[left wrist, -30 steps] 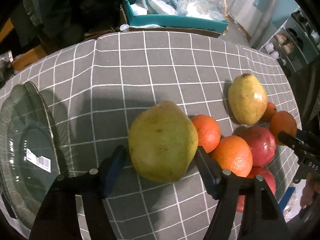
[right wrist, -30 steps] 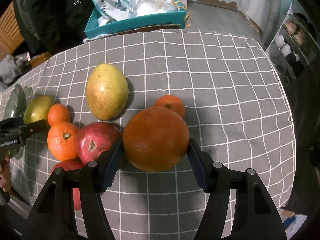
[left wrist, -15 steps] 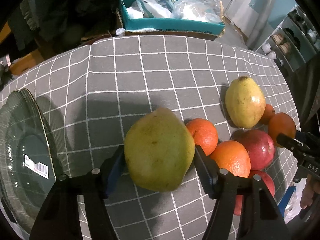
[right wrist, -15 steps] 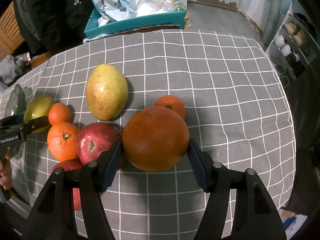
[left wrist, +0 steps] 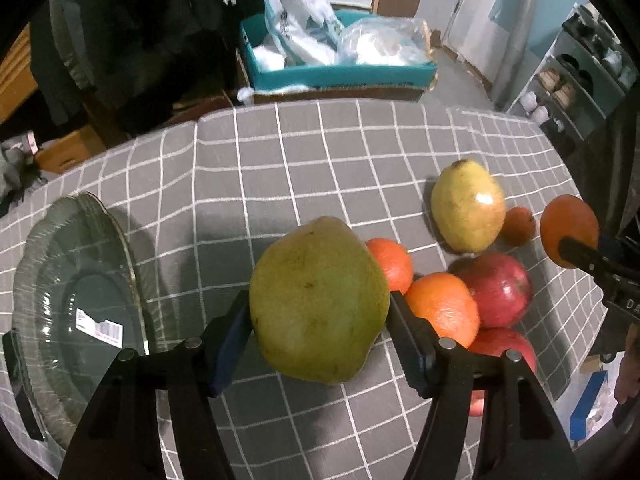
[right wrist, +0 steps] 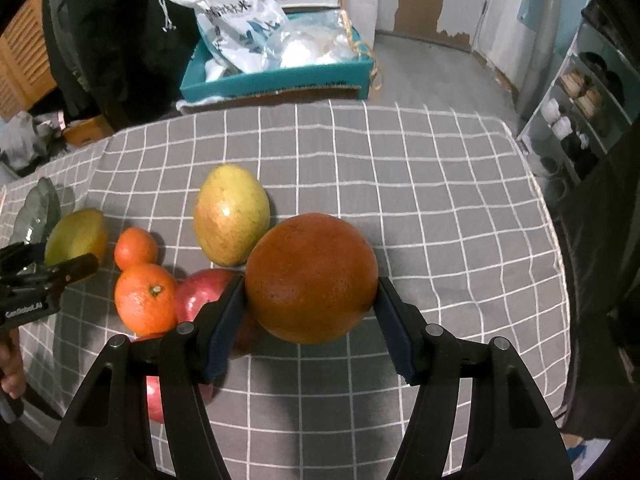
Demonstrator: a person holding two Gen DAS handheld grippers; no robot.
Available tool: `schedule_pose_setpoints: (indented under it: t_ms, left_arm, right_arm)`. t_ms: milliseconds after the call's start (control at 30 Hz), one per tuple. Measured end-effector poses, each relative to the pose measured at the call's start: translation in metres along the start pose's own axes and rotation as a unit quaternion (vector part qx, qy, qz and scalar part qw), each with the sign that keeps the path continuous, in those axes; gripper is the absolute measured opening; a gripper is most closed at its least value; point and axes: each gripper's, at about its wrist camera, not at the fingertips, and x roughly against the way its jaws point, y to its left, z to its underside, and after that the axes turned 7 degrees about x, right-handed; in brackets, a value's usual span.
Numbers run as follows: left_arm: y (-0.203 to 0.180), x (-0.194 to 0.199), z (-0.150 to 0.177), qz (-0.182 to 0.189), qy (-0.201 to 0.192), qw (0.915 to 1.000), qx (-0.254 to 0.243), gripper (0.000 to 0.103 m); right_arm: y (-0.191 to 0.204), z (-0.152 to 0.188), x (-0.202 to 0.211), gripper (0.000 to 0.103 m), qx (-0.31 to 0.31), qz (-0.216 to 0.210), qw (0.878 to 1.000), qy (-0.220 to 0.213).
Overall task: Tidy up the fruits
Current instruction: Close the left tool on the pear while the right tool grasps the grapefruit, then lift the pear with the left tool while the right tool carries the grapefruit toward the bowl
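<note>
Left wrist view: the left claw (left wrist: 320, 320) is pinching a large green mango (left wrist: 318, 300) between its blue pads, having just been closing on it, and is holding the fruit above the checked grey tabletop (left wrist: 304, 160). Left of the mango, a glass plate (left wrist: 44, 312) with a barcode sticker is sitting near the tabletop's edge. Just right of the mango, two tangerines (left wrist: 440, 308) are lying touching a red apple (left wrist: 500, 288), with a second red apple (left wrist: 504, 344) partly hidden behind the claw's finger. Beyond them, a yellow mango (left wrist: 468, 206) is resting on the cloth beside a small tangerine (left wrist: 518, 226). Far right of the mango, the right claw is gripping a big orange (left wrist: 568, 228).

Right wrist view: the right claw (right wrist: 310, 306) is clamping the big orange (right wrist: 312, 276) on both sides, carrying it clear of the tabletop (right wrist: 420, 184). Left of the orange, the yellow mango (right wrist: 232, 220), the tangerines (right wrist: 146, 298) and a red apple (right wrist: 200, 292) are clustering together. Farther left, the left claw (right wrist: 60, 264) is holding the green mango (right wrist: 76, 236), with the glass plate (right wrist: 38, 208) just beyond. Behind the tabletop, a teal box (right wrist: 280, 76) is holding plastic bags.
</note>
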Motion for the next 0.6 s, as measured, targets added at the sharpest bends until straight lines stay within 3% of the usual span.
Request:
schedule_pose_setpoints:
  t_ms: [600]
  left_arm:
    - [0.001,0.089,0.002,0.024,-0.078,0.9966,0.006,0.068]
  right_arm:
    - [0.025,-0.018,0.068,0.064,0.018,-0.012,0.996,-0.083]
